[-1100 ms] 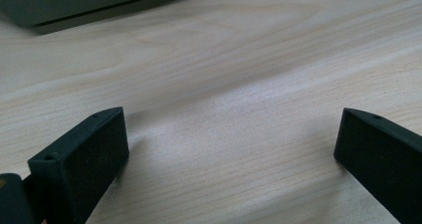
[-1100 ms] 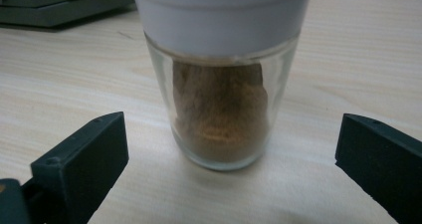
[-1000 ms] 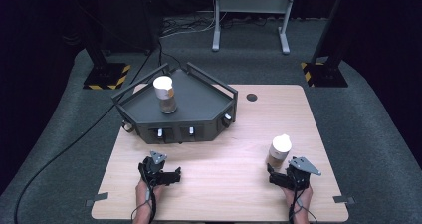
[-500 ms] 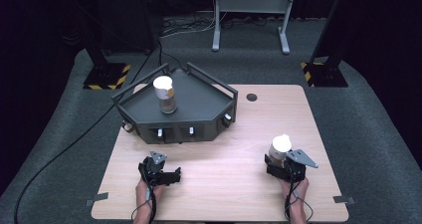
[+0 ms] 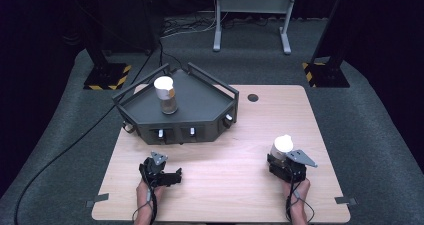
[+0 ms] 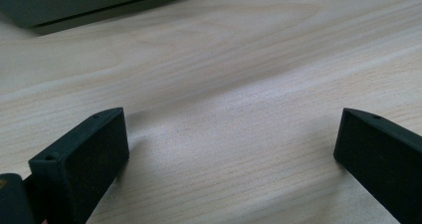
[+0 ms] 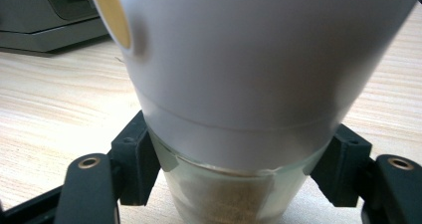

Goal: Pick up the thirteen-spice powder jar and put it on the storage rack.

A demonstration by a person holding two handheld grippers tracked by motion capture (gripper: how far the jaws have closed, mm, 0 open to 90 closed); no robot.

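While my right gripper (image 5: 281,161) has just been closing, its jaws now clamp the white-capped jar (image 5: 281,149) near the tabletop's (image 5: 240,150) right front corner. My left gripper (image 5: 172,176) rests spread apart near the front edge. I can read no writing on the jar.

Pale wooden counter (image 5: 225,150) on grey carpet; dark grey angular tray (image 5: 200,102) at rear left, white-capped glass jar (image 5: 281,150) front right.

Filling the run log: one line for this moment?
right gripper: just closed on white-capped jar | left gripper: open, over table | second jar: on tray
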